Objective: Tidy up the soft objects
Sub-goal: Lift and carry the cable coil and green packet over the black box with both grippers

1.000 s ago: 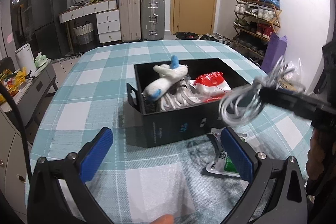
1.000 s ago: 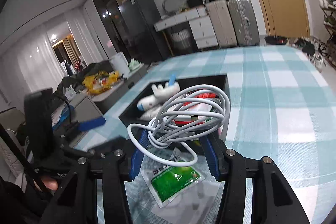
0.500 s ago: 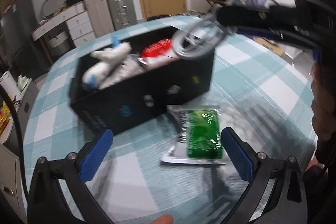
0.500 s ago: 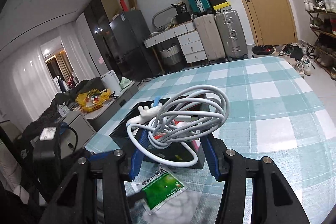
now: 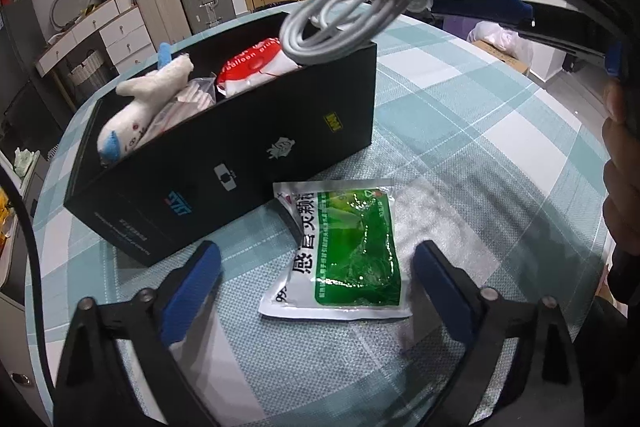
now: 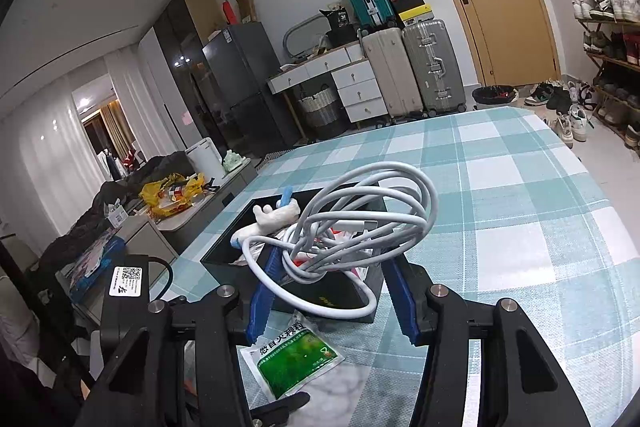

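A black open box [image 5: 224, 163] stands on the checked tablecloth and holds a white plush toy [image 5: 144, 107] and a red-and-white packet [image 5: 252, 67]. My right gripper [image 6: 332, 287] is shut on a coil of white cable [image 6: 352, 223] and holds it above the box's right end; the coil also shows in the left wrist view [image 5: 340, 23]. A green-and-white sachet [image 5: 344, 251] lies flat on the cloth in front of the box. My left gripper [image 5: 316, 267] is open and empty, its fingers on either side of the sachet, just above it.
The round table [image 6: 520, 195] has a teal checked cloth. Suitcases [image 6: 412, 67], a drawer desk, a fridge and a shoe rack [image 6: 608, 39] stand around the room. A low side cabinet with bags [image 6: 172, 195] is left of the table.
My left gripper has swung right from the box front and down over the green sachet. My right gripper has carried the cable coil up and over the box.
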A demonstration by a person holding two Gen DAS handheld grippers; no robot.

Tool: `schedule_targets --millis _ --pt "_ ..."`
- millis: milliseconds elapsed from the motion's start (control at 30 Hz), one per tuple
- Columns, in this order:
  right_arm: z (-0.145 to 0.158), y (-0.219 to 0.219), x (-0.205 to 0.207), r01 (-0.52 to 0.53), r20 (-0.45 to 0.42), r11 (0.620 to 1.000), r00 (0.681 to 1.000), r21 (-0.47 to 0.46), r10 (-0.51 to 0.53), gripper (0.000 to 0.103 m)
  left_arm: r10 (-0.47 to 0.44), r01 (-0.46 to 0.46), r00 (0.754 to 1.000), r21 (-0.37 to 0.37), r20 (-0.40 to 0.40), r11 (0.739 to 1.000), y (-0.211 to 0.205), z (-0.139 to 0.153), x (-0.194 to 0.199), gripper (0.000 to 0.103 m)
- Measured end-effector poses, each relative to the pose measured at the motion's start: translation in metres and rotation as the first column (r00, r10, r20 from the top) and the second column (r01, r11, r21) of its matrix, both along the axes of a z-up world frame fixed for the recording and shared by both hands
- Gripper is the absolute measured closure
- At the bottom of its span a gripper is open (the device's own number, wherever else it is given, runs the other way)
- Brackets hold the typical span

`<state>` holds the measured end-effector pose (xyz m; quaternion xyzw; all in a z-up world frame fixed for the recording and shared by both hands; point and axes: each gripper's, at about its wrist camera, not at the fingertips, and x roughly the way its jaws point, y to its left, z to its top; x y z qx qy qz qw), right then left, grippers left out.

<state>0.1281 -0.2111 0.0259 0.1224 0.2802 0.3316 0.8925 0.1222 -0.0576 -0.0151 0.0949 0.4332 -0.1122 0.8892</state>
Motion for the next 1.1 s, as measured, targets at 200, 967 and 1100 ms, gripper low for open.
schedule_targets --millis 200,967,1100 --pt "0.0 -0.001 -0.001 -0.003 -0.001 1.0 1.0 -0.001 0.003 0.052 -0.046 0.044 0.999 -0.081 -0.022 0.996 -0.001 -0.002 -0.005 0.045" --pt "0.009 -0.003 -0.005 0.01 0.024 1.0 1.0 0.026 -0.01 0.052 0.01 0.007 0.996 -0.183 0.094 0.983 0.034 0.037 -0.032 0.066" --pt "0.011 -0.002 -0.006 0.014 0.032 0.999 0.999 0.033 -0.015 0.052 0.05 -0.025 0.99 -0.186 0.133 0.982 0.047 0.048 -0.038 0.066"
